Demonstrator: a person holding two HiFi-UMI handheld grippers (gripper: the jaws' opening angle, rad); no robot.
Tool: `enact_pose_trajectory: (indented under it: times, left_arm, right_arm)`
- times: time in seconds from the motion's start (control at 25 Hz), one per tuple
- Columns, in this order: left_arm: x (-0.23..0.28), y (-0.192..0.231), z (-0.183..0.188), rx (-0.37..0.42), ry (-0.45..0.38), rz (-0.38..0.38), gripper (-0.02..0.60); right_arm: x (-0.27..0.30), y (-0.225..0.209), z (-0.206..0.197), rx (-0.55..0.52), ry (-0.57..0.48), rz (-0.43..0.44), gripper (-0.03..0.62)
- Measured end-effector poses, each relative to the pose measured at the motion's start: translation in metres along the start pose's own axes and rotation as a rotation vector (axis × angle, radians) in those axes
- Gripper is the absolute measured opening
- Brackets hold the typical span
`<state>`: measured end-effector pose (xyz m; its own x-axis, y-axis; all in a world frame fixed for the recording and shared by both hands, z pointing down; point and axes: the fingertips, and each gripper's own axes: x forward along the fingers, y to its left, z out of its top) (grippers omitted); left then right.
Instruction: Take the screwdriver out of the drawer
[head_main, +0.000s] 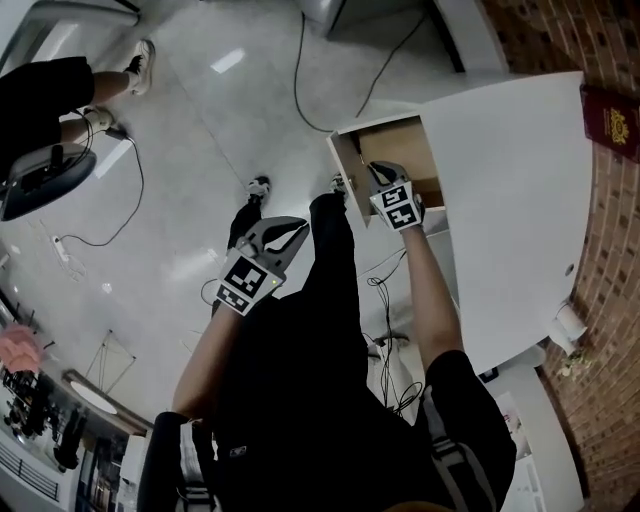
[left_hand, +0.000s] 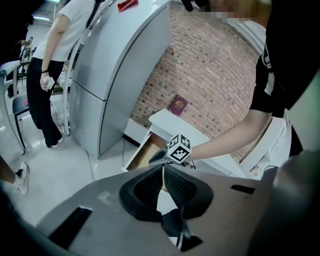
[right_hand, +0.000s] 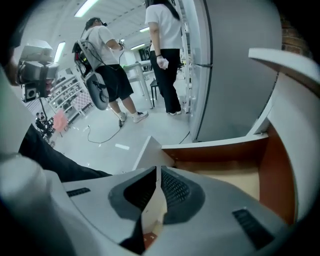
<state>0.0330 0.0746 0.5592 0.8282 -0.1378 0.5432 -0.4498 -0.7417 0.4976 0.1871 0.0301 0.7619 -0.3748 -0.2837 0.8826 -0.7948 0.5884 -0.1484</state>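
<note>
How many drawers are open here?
1: the drawer of the white cabinet, pulled open, with the right gripper at its mouth. Any others below may be hidden.

We could read no words, brands or numbers in any view. The maroon booklet (head_main: 612, 120), lying at two o'clock on the white table (head_main: 520, 180), bore a gold emblem and lettering, but they were too small and blurred for us to make out.

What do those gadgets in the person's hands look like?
The left gripper and right gripper are grey pincer shapes with black ribbed pads, each carrying a white cube of black square markers. The person wears a black short-sleeved shirt.
</note>
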Motion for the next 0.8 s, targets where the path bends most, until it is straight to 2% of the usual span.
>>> enact_pose_trajectory:
  times: [0.24, 0.4, 0.56, 0.8]
  left_arm:
    - [0.018, 0.007, -0.018, -0.068, -0.011, 0.000, 0.021]
    - [0.033, 0.030, -0.023, -0.077, -0.034, 0.017, 0.021]
    - [0.039, 0.043, -0.026, -0.124, -0.065, 0.041, 0.021]
    - [0.036, 0.046, -0.044, -0.168, -0.051, 0.047, 0.021]
  right_arm:
    - [0.057, -0.017, -0.023, 0.051, 0.064, 0.020, 0.086]
    - [0.097, -0.026, -0.036, 0.088, 0.110, 0.034, 0.120]
    - [0.126, -0.030, -0.046, 0.082, 0.132, 0.066, 0.130]
    - [0.153, -0.040, -0.057, 0.095, 0.205, 0.092, 0.149]
